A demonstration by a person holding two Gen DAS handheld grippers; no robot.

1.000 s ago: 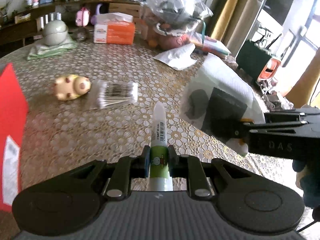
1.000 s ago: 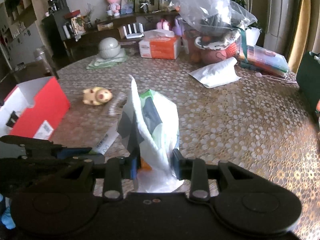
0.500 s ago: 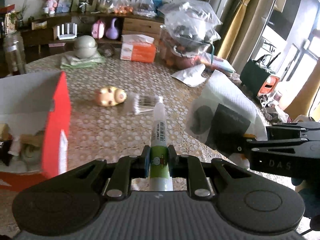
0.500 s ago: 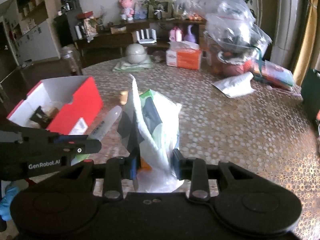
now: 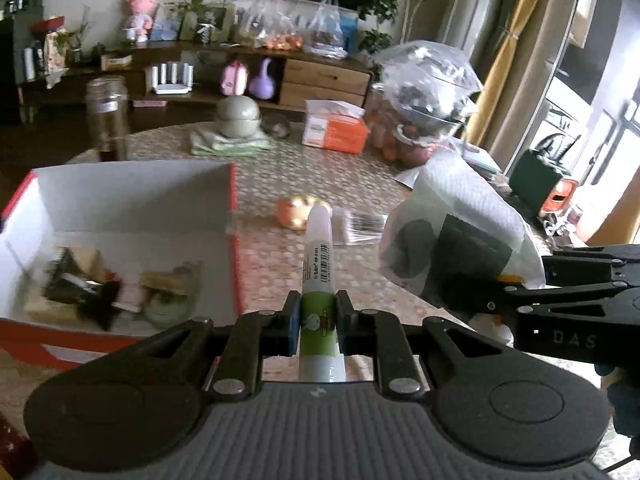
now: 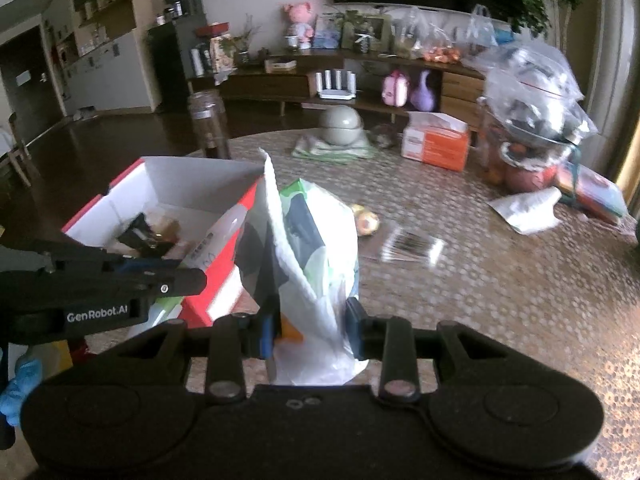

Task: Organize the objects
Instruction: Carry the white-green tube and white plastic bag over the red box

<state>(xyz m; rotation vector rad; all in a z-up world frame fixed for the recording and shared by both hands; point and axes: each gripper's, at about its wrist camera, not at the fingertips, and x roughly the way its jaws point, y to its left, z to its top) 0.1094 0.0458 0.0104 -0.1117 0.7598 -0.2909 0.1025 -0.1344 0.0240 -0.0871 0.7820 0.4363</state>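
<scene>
My left gripper point(image 5: 318, 322) is shut on a white and green glue stick point(image 5: 319, 276), held above the table just right of the open red box point(image 5: 234, 264). The box has white inner walls and several small items inside; it also shows in the right wrist view point(image 6: 224, 276). My right gripper point(image 6: 310, 330) is shut on a white plastic bag point(image 6: 316, 256) with dark things inside, held up beside the box. The bag also shows in the left wrist view point(image 5: 460, 236), with the right gripper point(image 5: 520, 292) at far right.
A yellow toy point(image 5: 298, 212) and a pack of cotton swabs point(image 5: 360, 224) lie on the patterned round table point(image 6: 500, 280). Farther back stand a glass jar point(image 5: 106, 118), grey bowls point(image 5: 238, 116), an orange tissue box point(image 5: 334, 128) and a full clear bag point(image 5: 426, 100).
Both grippers have risen and moved left with their loads. The red box has come into fuller view, its open inside now beside the glue stick and bag.
</scene>
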